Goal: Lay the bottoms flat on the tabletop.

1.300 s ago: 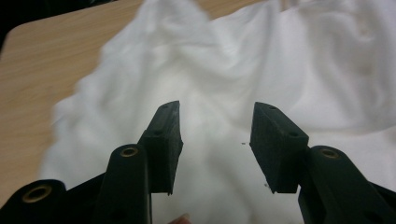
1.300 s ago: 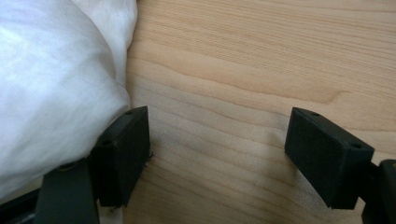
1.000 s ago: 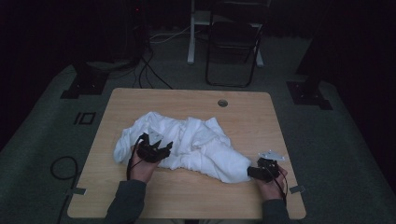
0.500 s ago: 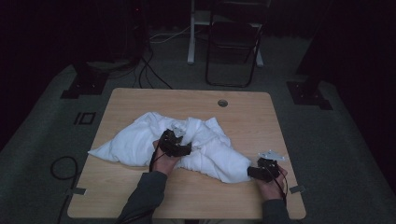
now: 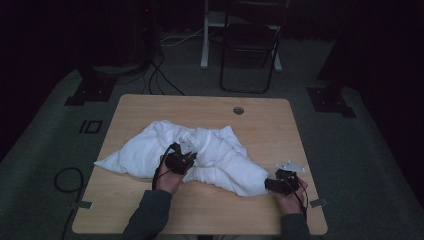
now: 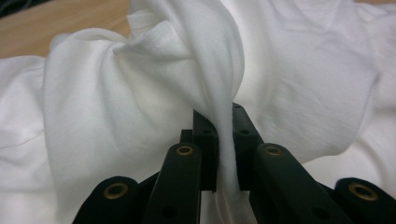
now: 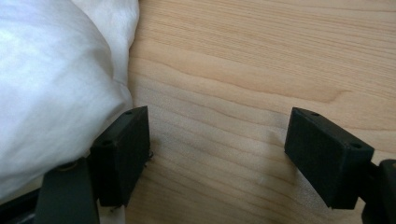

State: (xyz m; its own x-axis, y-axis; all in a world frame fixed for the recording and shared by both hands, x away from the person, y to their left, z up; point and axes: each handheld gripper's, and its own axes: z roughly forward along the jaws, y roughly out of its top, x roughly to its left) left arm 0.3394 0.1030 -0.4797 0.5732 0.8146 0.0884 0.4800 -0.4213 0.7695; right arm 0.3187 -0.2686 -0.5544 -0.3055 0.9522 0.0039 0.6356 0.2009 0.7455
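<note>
one soft crumpled white cloth (image 5: 210,155) on pale woodgrain table (image 5: 260,125)

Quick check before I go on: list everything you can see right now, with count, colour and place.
white cloth: 1, white, crumpled across the middle of the table
table: 1, light wood, centre, round grommet near its far edge
folding chair: 1, black, on the floor beyond the table
cables: several, dark, on the floor at far left
left gripper: 1, black, jaws just closed on a cloth fold
right gripper: 1, black, jaws open over bare wood beside the cloth's right end
</note>
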